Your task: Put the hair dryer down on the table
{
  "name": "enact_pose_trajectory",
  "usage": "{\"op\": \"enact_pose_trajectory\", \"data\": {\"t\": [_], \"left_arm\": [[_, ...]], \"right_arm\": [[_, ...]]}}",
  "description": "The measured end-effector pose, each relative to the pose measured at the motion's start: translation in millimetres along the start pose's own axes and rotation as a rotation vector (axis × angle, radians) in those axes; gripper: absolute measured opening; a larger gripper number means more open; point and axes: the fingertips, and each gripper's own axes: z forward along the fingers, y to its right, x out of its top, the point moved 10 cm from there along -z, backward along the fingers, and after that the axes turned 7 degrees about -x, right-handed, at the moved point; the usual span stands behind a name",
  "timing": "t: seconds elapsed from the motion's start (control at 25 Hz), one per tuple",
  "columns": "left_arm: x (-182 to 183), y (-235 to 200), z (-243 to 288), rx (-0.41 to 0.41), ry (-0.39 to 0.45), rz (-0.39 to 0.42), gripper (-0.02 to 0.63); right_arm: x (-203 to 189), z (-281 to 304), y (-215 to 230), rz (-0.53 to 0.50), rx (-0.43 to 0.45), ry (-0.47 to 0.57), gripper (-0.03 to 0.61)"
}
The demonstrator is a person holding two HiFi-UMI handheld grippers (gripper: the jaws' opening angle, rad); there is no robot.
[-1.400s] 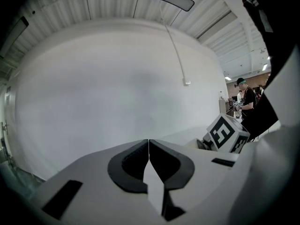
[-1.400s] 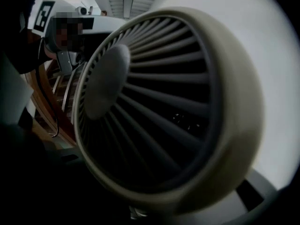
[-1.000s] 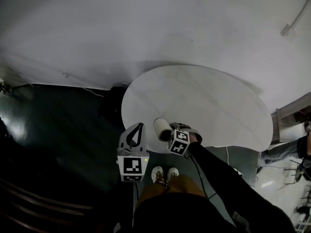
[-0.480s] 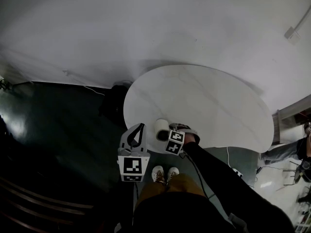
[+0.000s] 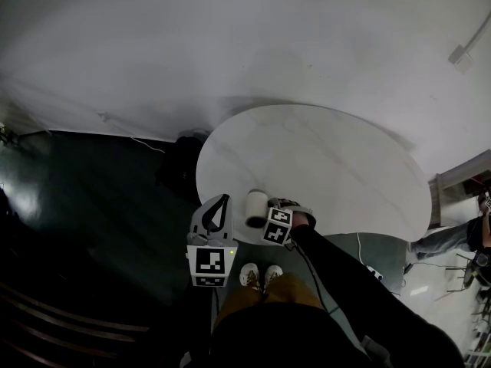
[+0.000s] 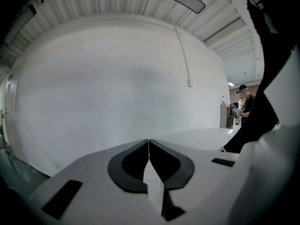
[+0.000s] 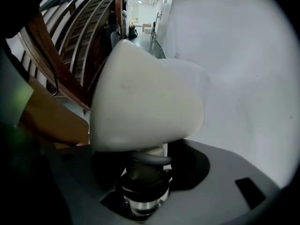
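Hair dryer (image 5: 255, 205): cream-white, rounded body over dark handle with chrome ring. Sits at near edge of round white bench (image 5: 330, 159). Handle between jaws of right gripper (image 5: 263, 216), opening, gap visible beside it. Left gripper (image 6: 149, 146): jaws together, nothing between.

White hair dryer (image 5: 255, 207) at table (image 5: 330, 159) edge

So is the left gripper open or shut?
Shut. The left gripper has its fingers touching at the tips, with nothing between them.
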Motion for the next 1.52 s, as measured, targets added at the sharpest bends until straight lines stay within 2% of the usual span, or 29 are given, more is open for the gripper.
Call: {"op": "enact_pose_trajectory", "data": {"t": [0.16,0.32,0.48,0.76,1.08,1.52], "left_arm": [[-1,1,1,-0.005,0.004,-0.003,0.018],[3,2,3,-0.013,0.022,-0.021,0.018],[7,6,4,-0.011,0.022,-0.02,0.018],[8,16,-1,-0.011,0.035,-0.021,0.018],[11,30,0,-0.012,0.026,-0.012,0.018],[34,40,20,-0.037,0.011,0.045,0.018]], "right_arm": [[0,-1,-3,-0.007,0.01,-0.006,0.253],[-1,-3,-7,0.004,0.135,-0.015,0.307],[-6,-4,-13,-0.021,0.161,-0.027,0.314],[-14,-8,-18,-0.025,0.14,-0.005,0.314],[-14,-24,-14,-0.024,0.061,0.054,0.314],[-24,-85,26,0.12,-0.063,0.248,0.314]]}}
